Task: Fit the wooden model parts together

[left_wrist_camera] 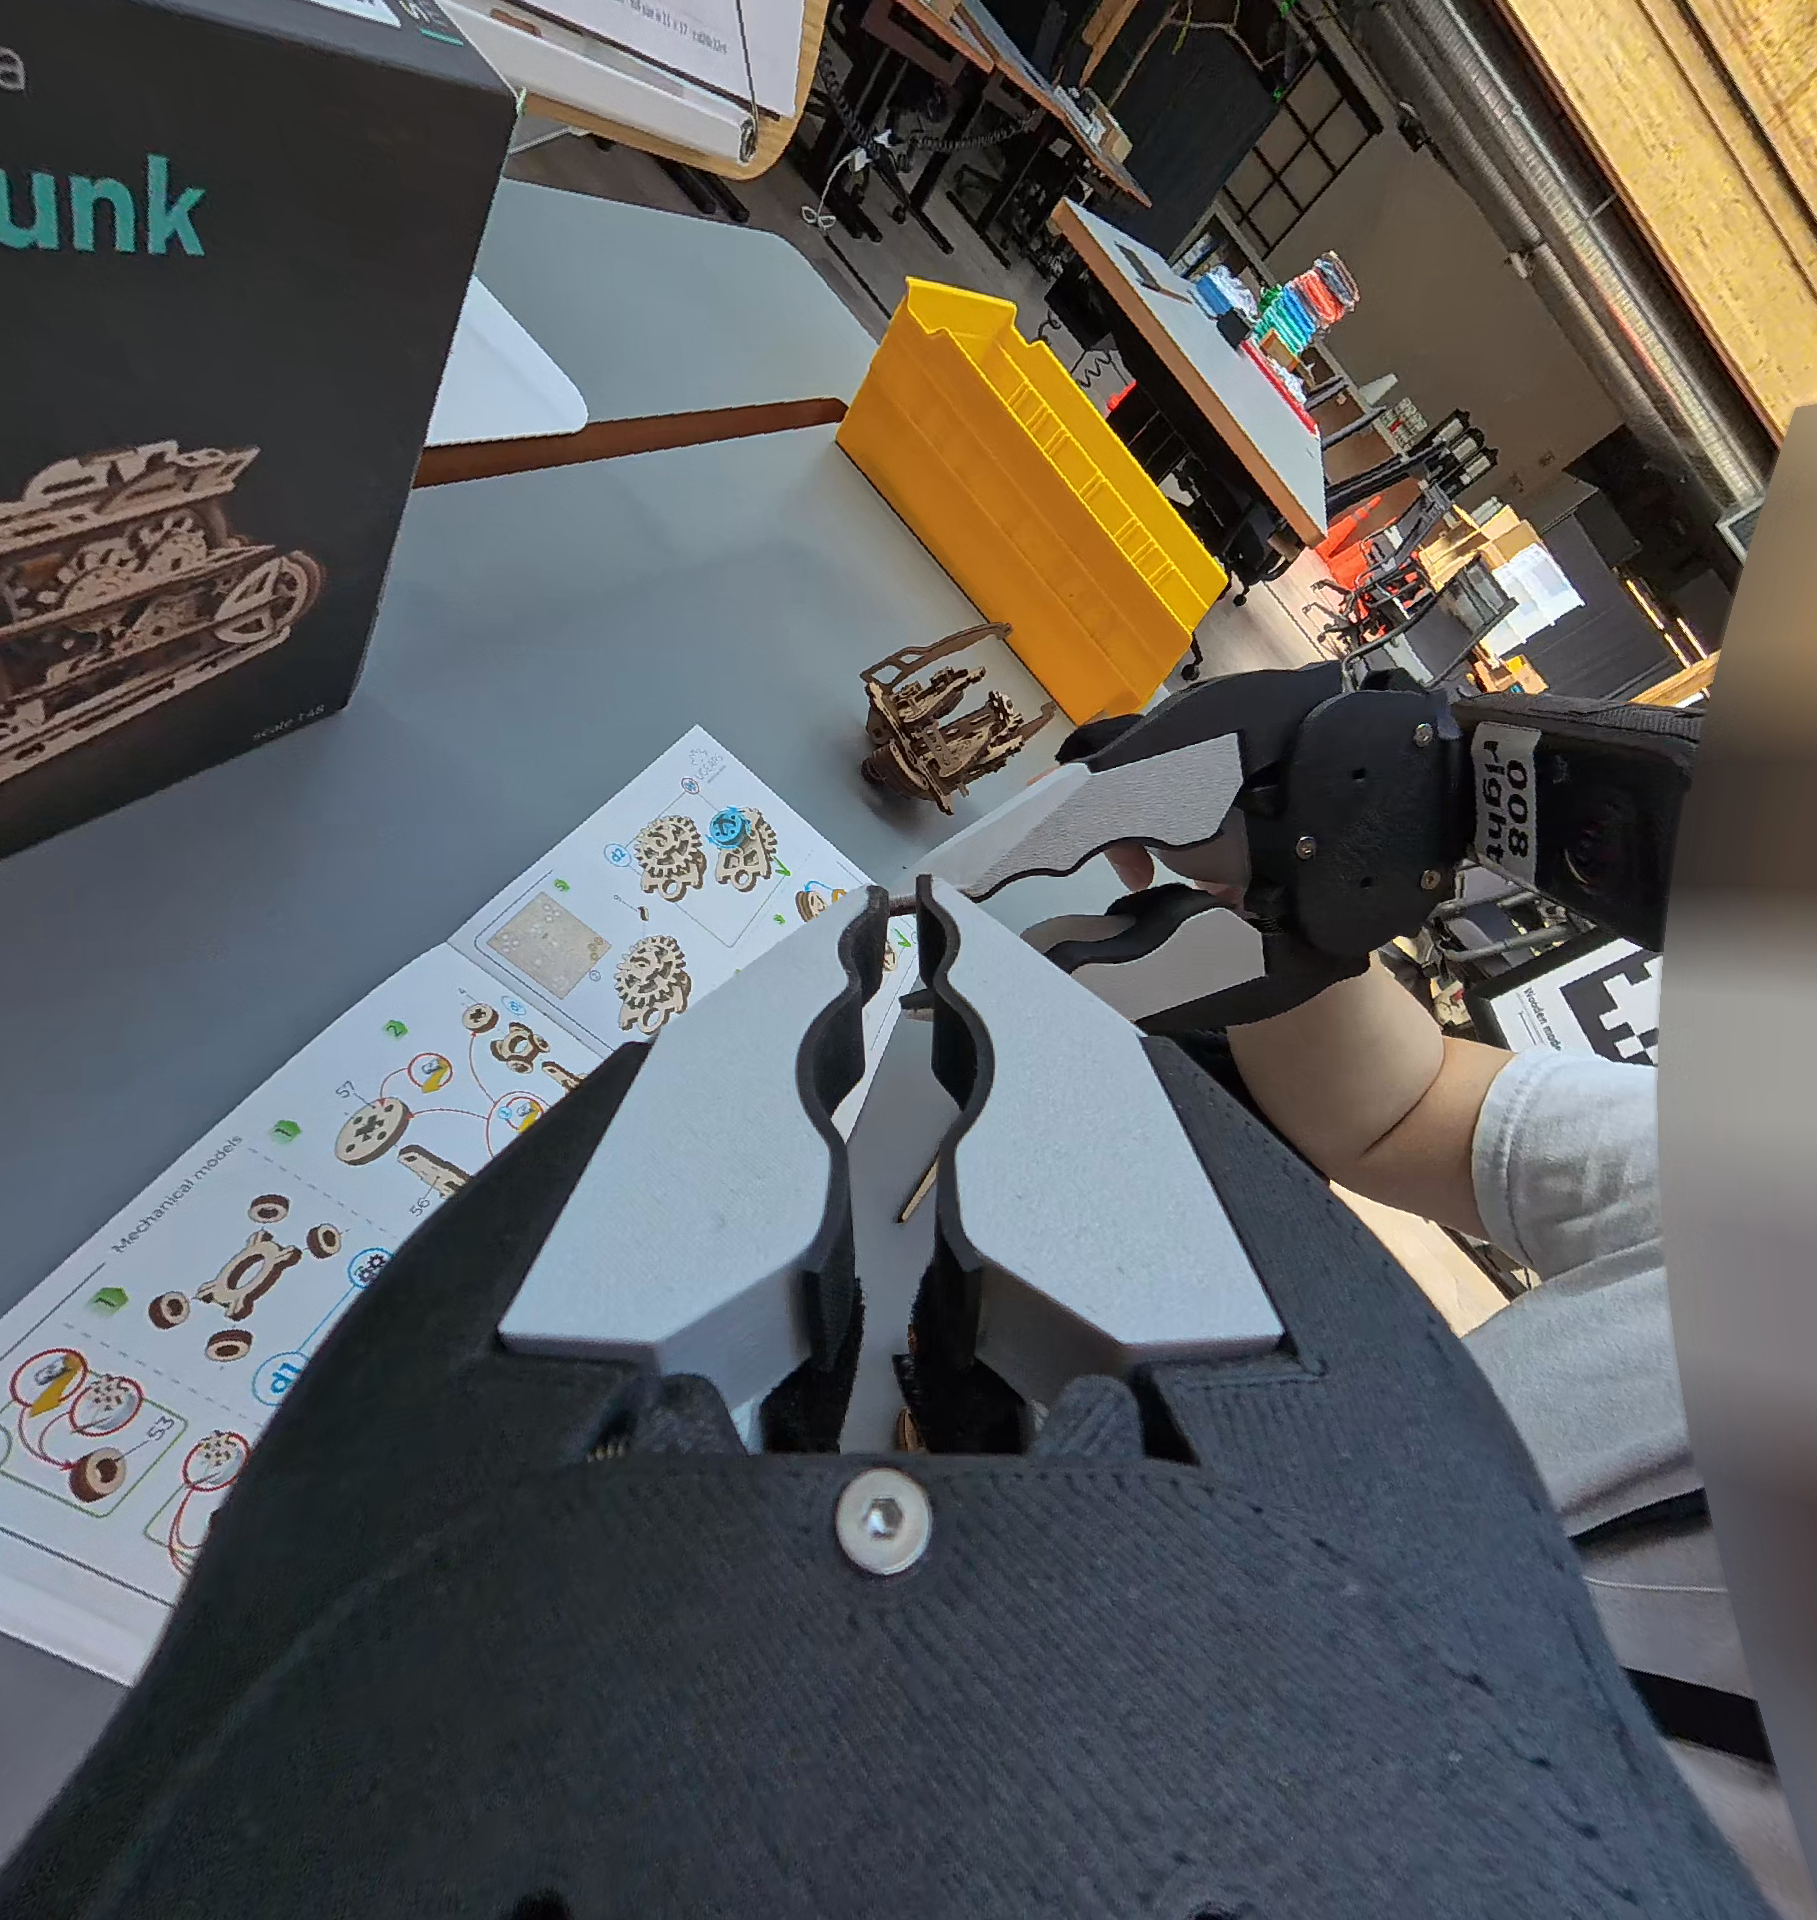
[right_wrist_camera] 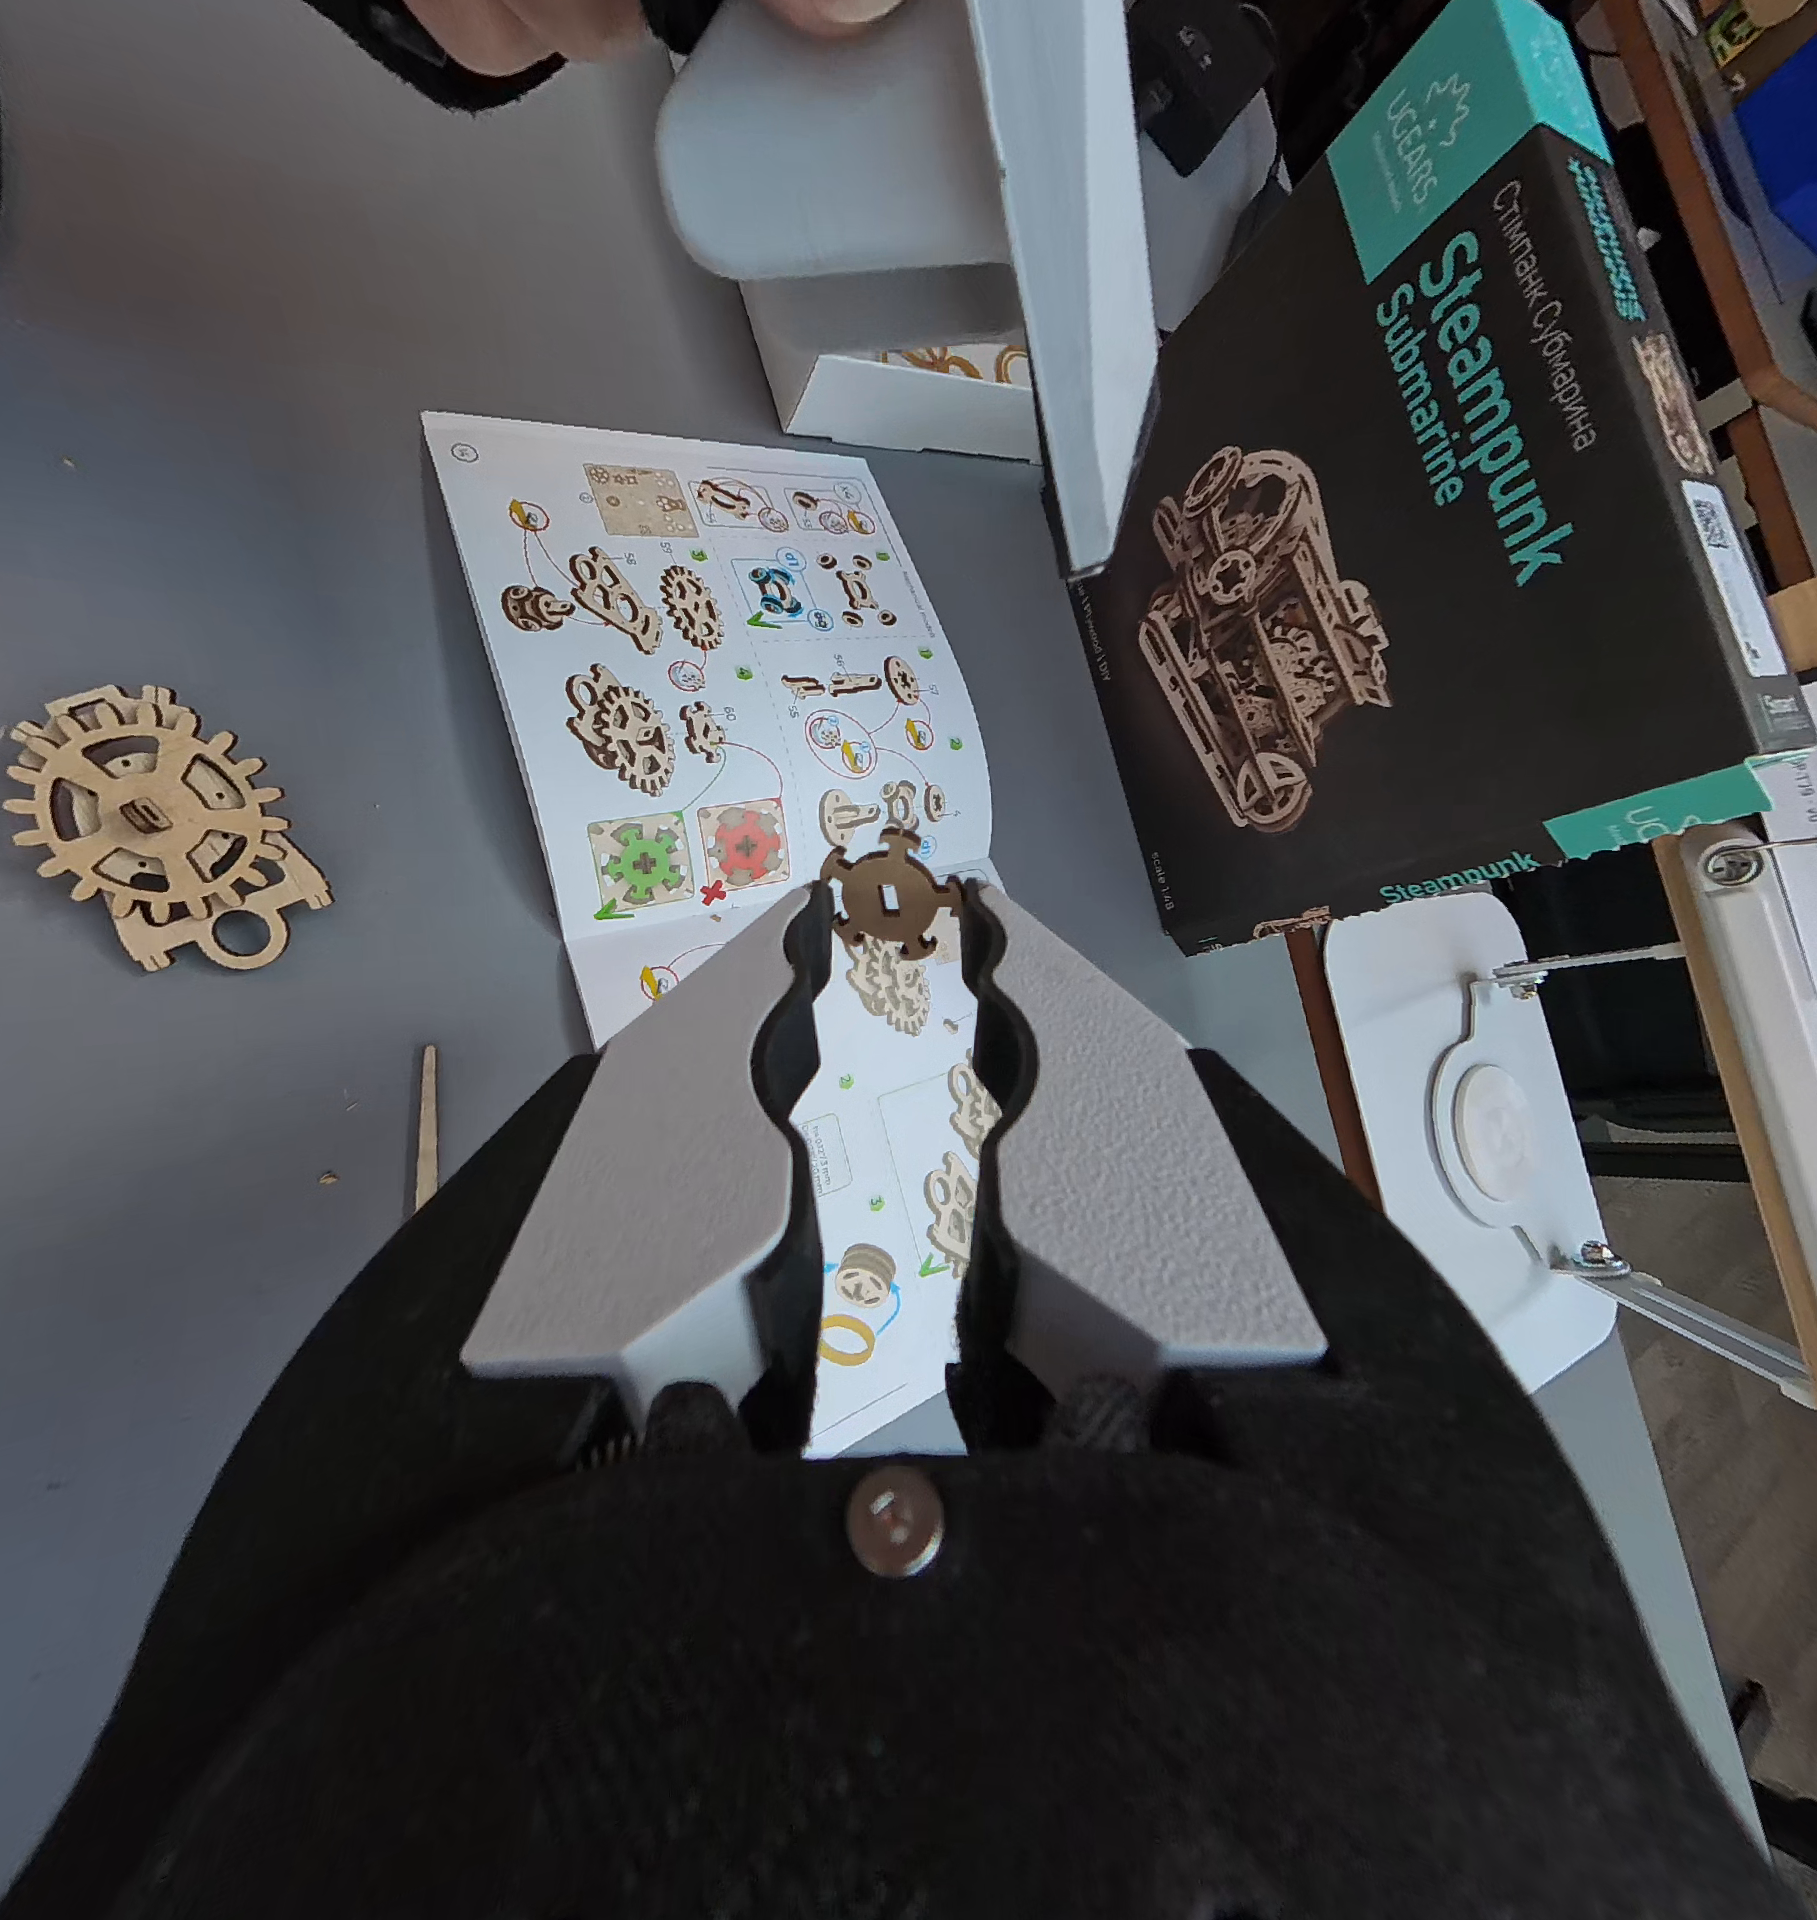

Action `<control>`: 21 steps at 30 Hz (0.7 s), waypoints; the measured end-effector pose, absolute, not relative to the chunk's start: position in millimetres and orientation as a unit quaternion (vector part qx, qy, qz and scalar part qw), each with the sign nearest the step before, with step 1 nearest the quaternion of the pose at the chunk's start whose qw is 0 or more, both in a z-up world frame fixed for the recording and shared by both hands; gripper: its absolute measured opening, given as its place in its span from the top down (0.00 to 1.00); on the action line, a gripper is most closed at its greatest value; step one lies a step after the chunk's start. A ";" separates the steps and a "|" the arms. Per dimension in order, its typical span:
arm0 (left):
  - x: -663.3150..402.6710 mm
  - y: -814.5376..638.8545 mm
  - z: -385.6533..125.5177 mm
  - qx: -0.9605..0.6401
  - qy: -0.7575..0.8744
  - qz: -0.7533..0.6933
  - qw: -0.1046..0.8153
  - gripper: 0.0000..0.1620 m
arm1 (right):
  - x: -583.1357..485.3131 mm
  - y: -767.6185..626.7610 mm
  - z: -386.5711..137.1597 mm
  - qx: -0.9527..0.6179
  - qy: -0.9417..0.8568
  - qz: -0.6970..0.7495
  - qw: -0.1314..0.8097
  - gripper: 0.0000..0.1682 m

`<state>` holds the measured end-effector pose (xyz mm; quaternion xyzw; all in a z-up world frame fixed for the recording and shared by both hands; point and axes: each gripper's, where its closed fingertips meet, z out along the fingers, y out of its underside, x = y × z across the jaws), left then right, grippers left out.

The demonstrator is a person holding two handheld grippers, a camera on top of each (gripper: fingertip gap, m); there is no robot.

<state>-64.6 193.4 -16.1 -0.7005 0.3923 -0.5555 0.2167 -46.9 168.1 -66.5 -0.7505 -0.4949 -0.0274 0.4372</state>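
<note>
Left wrist view first: the left gripper (left_wrist_camera: 902, 902) hangs above the instruction booklet (left_wrist_camera: 384, 1122), its jaws drawn nearly together at the tips with a thin dark sliver pinched there, too small to name, so I cannot tell whether it truly grips; beyond the booklet's far edge stands a small dark wooden assembly (left_wrist_camera: 940, 727) on the grey table (left_wrist_camera: 592, 623), and just past that a yellow bin (left_wrist_camera: 1029, 499); the black kit box (left_wrist_camera: 187, 416) stands upright to the left of the booklet; to the right of the booklet the right gripper (left_wrist_camera: 971, 883) reaches in, fingers parted, its tips close beside the left one's tips; a thin wooden stick (left_wrist_camera: 923, 1184) shows in the gap between the left fingers, lower down.

Right wrist view now: the right gripper (right_wrist_camera: 891, 902) clamps a small round notched wooden disc (right_wrist_camera: 888, 899) between its tips, held above the near edge of the instruction booklet (right_wrist_camera: 696, 665); well to the left of the booklet a pale wooden gear assembly (right_wrist_camera: 151, 821) lies flat on the table (right_wrist_camera: 208, 416); nearer the camera, left of the booklet, lies the wooden stick (right_wrist_camera: 426, 1127); right of the booklet leans the kit box (right_wrist_camera: 1403, 582); beyond its far edge sits a white tray (right_wrist_camera: 883, 405).
</note>
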 end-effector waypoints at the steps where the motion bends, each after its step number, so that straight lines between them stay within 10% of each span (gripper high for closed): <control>1: -65.0 193.9 -16.1 -0.701 0.392 -0.555 0.217 0.98 | -46.0 167.4 -68.6 -0.754 -0.495 -0.025 0.431 0.86; 11: -84.3 177.5 -12.5 -0.696 0.445 -0.534 0.181 0.97 | -18.8 121.5 -115.3 -0.811 -0.536 0.028 0.235 0.86; 21: -118.8 146.4 -22.6 -0.666 0.521 -0.518 0.131 0.92 | -13.3 111.8 -96.8 -0.804 -0.544 0.021 0.240 0.86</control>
